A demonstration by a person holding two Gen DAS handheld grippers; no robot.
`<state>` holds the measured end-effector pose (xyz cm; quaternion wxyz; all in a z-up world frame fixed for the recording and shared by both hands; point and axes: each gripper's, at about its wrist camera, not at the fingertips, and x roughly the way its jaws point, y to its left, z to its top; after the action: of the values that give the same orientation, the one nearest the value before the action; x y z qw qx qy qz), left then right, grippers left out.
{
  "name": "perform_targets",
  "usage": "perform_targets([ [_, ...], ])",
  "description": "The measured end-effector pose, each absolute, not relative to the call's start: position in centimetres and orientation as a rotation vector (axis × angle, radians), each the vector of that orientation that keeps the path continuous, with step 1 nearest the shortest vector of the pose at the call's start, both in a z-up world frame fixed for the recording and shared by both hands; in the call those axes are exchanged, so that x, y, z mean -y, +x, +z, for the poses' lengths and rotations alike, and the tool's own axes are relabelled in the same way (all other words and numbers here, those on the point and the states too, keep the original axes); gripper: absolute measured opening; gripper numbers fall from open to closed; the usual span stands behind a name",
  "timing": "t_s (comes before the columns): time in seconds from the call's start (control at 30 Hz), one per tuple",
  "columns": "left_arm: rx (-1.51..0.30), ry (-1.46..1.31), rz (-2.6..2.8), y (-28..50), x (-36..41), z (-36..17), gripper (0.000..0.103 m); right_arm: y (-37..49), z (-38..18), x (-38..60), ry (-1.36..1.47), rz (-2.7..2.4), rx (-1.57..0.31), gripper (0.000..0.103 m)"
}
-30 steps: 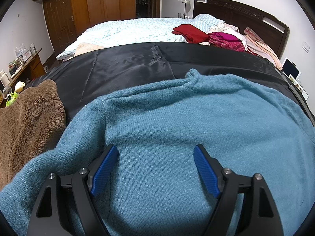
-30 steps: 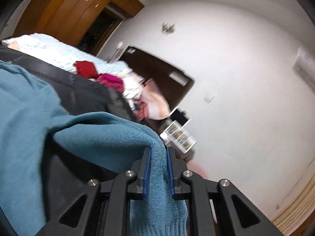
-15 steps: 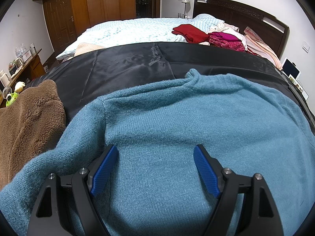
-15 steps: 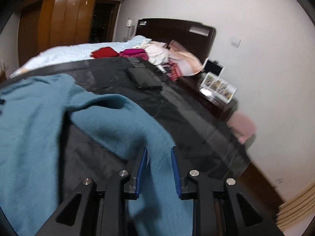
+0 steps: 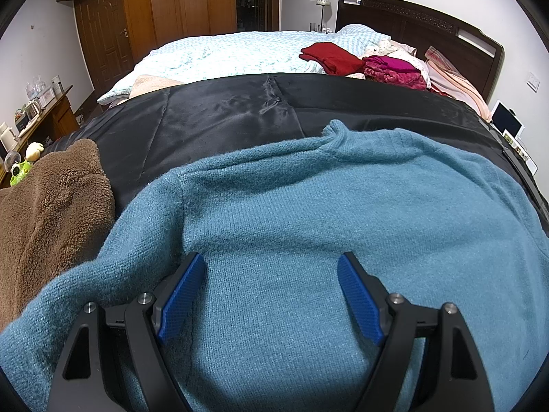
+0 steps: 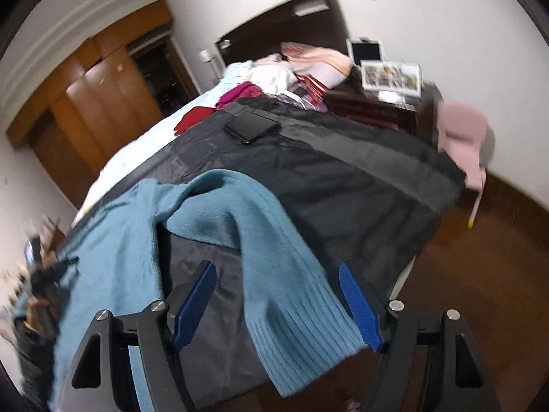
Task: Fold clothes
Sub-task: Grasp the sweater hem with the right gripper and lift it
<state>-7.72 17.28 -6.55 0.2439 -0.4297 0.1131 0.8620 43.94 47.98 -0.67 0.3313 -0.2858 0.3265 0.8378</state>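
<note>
A: Where is the teal sweater (image 5: 308, 226) at this moment?

B: It lies flat on the black sheet (image 5: 219, 116) that covers the near part of the bed (image 5: 219, 51). Its collar points to the far side. One sleeve (image 6: 274, 274) lies across the black sheet toward the corner of the bed, and its ribbed cuff reaches the edge.

A: And the left hand-held gripper (image 5: 271, 292)?

B: Its blue pads (image 5: 182, 302) stand wide apart over the body of the sweater. They press on nothing.

A: The right hand-held gripper (image 6: 278, 302)?

B: Its jaws are opening. The cuff of the sleeve is between the fingers (image 6: 194, 302). The right pad is against the edge of the cuff, but the left pad is clear of it, so the pads do not clamp it.

A: What else is near?

B: A brown fleece garment (image 5: 51, 213) lies just beside the left sleeve of the sweater. Far on the bed there are a red garment (image 5: 333, 56) and a magenta one (image 5: 394, 70). A flat black object (image 6: 252, 127) rests on the black sheet, well apart from the sweater. The view from the right wrist is blurred.
</note>
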Motion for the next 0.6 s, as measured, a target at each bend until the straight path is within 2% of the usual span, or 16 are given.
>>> perform_targets([
  [0.1, -0.309, -1.174, 2.355, -7.7, -17.3, -6.6, 0.083, 45.7, -0.8, -47.7, -0.753, 2.161, -0.909, 0.076],
  [0.27, -0.308, -1.174, 2.355, -7.6, -17.4, -6.5, 0.083, 46.8, -1.2, -47.5, -0.782, 2.096, -0.86, 0.076],
  [0.43, -0.309, -1.174, 2.355, -7.5, -17.5, -6.5, 0.083, 44.9, -1.1, -49.2, -0.815, 2.136, -0.796, 0.076],
  [0.6, -0.31, -1.175, 2.355, -7.4, -17.6, -6.5, 0.083, 42.1, -1.9, -52.5, -0.879, 2.2, -0.854, 0.076],
])
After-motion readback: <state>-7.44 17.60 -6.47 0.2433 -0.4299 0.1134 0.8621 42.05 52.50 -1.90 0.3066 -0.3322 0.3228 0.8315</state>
